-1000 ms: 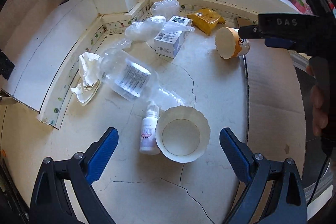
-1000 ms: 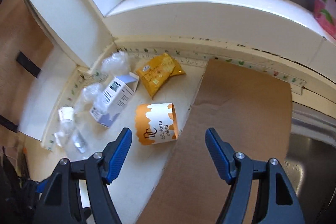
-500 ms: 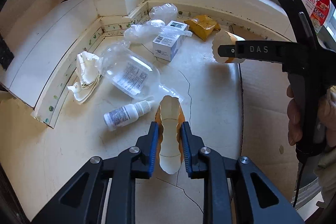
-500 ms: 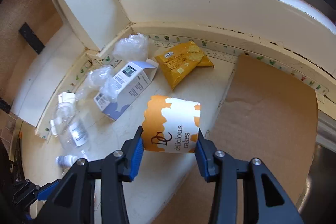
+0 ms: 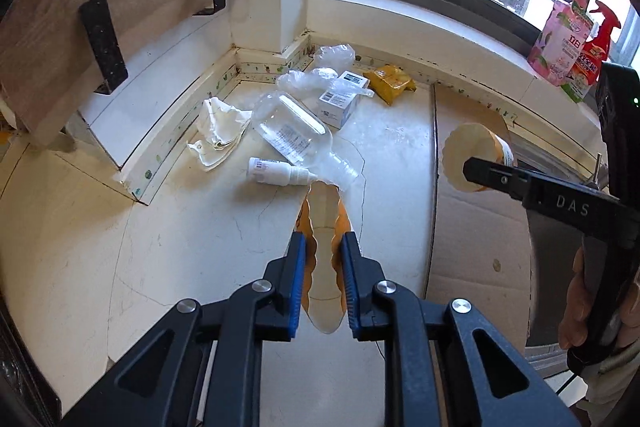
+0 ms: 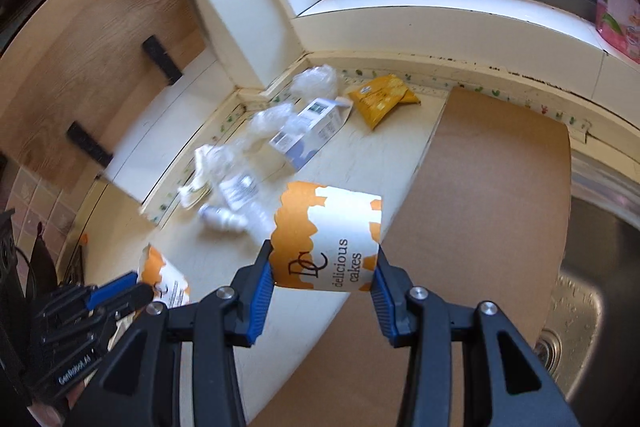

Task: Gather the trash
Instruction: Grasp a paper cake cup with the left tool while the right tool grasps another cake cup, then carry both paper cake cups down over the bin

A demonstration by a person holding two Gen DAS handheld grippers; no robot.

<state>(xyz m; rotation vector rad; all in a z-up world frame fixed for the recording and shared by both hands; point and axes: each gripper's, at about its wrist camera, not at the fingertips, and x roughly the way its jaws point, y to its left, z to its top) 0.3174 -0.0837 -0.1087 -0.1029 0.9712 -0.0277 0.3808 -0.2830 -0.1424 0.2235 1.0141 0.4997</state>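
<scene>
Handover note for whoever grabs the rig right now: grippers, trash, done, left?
Left gripper: shut on a squashed paper cake cup, off the counter.
Right gripper: shut on the other cake cup, held above the cardboard sheet.
Left on the counter: clear plastic bottle, small dropper bottle, crumpled tissue, white carton, plastic wrap, yellow snack bag.
Done: both cups picked up. No bin in view.
</scene>
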